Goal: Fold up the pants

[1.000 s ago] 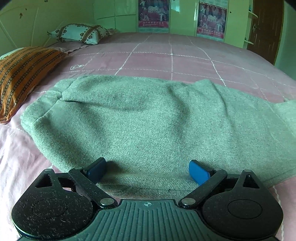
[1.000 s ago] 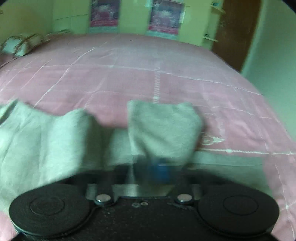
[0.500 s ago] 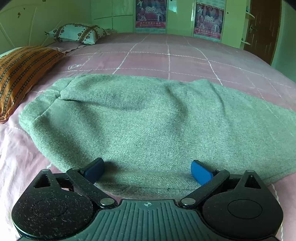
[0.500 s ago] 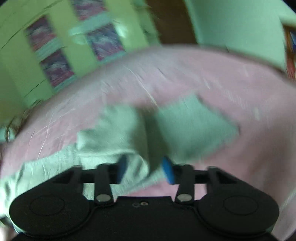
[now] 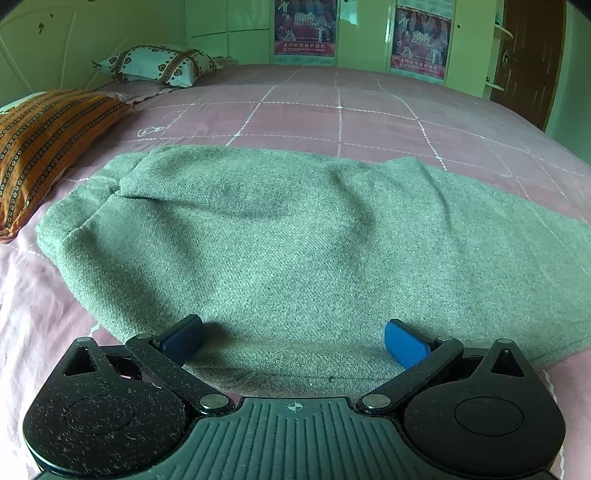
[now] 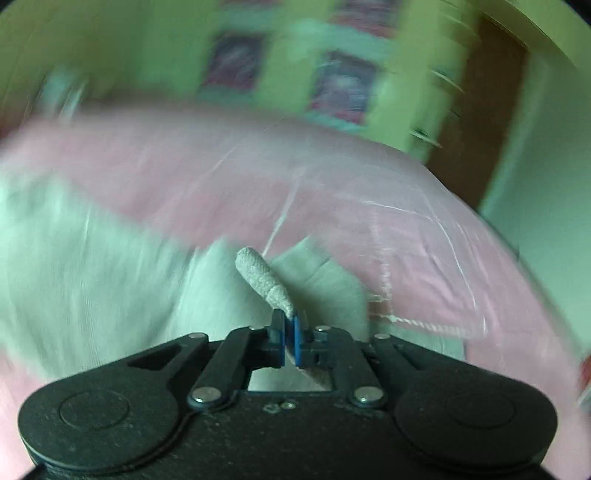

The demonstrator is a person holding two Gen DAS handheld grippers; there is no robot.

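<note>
Grey-green woollen pants (image 5: 280,236) lie spread across a pink checked bed. My left gripper (image 5: 293,341) is open, its blue fingertips (image 5: 404,345) resting over the near edge of the cloth with nothing pinched. My right gripper (image 6: 290,334) is shut on a fold of the pants (image 6: 264,282), which sticks up from the closed blue pads. The rest of the pants (image 6: 92,266) trails to the left, blurred by motion.
An orange striped pillow (image 5: 44,147) lies at the left and a white patterned pillow (image 5: 159,66) at the far left. The bedspread (image 5: 351,118) stretches behind the pants. Green wardrobe doors with posters (image 5: 304,26) and a brown door (image 5: 528,55) stand at the back.
My right gripper has closed from open onto a fold of the pants and is swinging fast. My left gripper has stayed open at the near edge, hardly moved.
</note>
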